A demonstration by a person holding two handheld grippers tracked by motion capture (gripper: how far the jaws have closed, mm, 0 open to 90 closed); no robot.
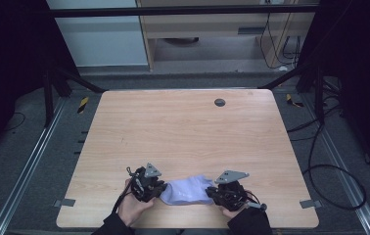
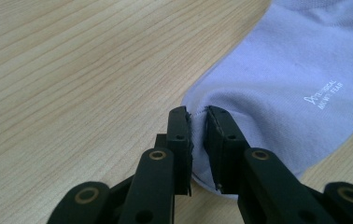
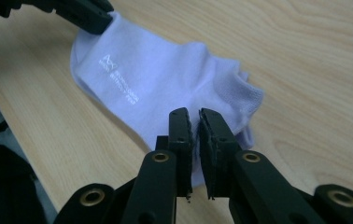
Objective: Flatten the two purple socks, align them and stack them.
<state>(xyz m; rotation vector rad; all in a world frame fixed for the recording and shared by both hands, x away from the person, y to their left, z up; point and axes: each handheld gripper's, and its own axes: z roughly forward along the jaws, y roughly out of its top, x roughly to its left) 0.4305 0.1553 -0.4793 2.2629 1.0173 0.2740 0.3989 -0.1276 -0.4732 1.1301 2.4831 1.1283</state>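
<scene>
A pale lilac sock [image 1: 187, 191] lies flat on the wooden table [image 1: 183, 132], low in the high view's frame near the bottom edge, stretched between the two grippers. The left gripper [image 1: 159, 188] sits at the sock's left end; in its own view the jaws stand a narrow gap apart with the sock's edge [image 2: 277, 88] between them, the pads barely clear of the fabric. The right gripper [image 1: 211, 193] sits at the sock's right end; in its view the jaws are almost together, a thin fold of the sock [image 3: 165, 84] pinched between the pads
</scene>
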